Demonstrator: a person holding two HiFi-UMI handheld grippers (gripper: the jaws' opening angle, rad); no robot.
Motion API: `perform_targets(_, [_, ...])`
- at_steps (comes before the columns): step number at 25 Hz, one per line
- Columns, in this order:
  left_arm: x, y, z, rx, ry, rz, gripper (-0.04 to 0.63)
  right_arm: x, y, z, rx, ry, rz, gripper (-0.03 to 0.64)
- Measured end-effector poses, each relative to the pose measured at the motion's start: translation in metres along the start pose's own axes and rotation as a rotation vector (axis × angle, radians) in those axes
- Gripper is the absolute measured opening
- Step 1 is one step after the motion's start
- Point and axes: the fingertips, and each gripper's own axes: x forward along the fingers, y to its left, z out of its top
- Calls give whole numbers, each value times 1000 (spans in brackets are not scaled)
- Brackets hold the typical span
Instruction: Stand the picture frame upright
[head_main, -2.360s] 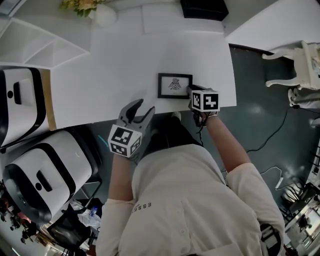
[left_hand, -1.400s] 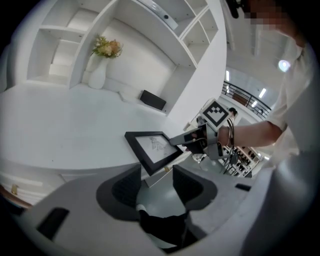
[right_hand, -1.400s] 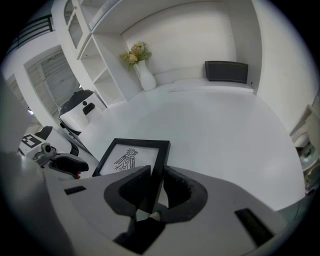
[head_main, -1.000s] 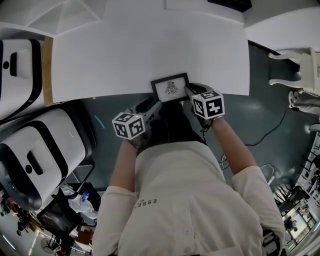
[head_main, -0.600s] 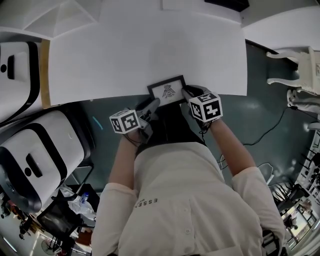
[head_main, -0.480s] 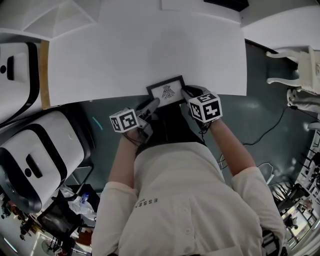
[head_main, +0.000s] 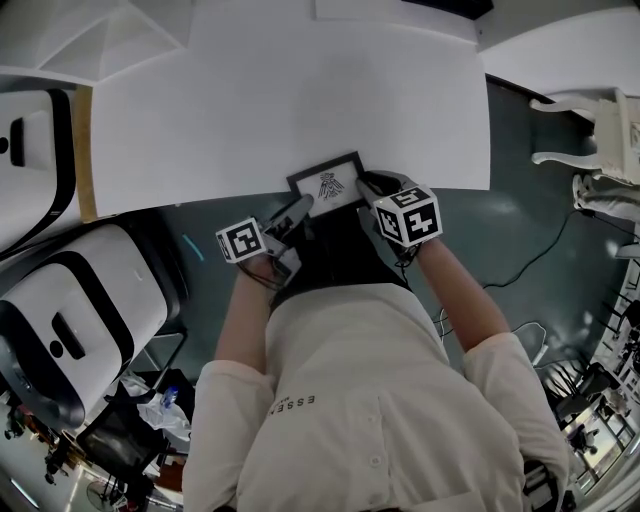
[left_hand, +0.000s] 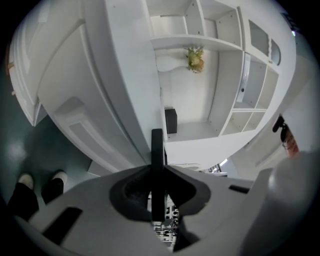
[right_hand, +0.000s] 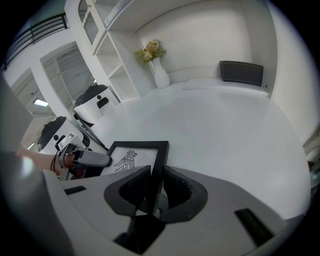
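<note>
Two grips hold the picture frame (head_main: 326, 185): the left hand-held gripper (head_main: 293, 210) has just closed on its 8 o'clock corner, the right hand-held gripper (head_main: 368, 186) pinches 3 o'clock, so tilting upright can likely begin.

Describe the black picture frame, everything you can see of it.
The small rectangular black picture frame holds a white sheet with a dark insect-like drawing. It is face up, slightly skewed, at the near edge of the white table. The right tool clamps its right side; the left tool, whose jaws have just been closing, pinches its left side.
</note>
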Motion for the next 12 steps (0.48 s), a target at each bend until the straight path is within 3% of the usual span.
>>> perform_targets(4, [3,-12,-4,-96,-3,-21,71,1,-1,0,26,-7,14,91])
perform_targets(12, [2,-27,-4,-25,14,-15,67,-10,-2,6,100,-68,84,98])
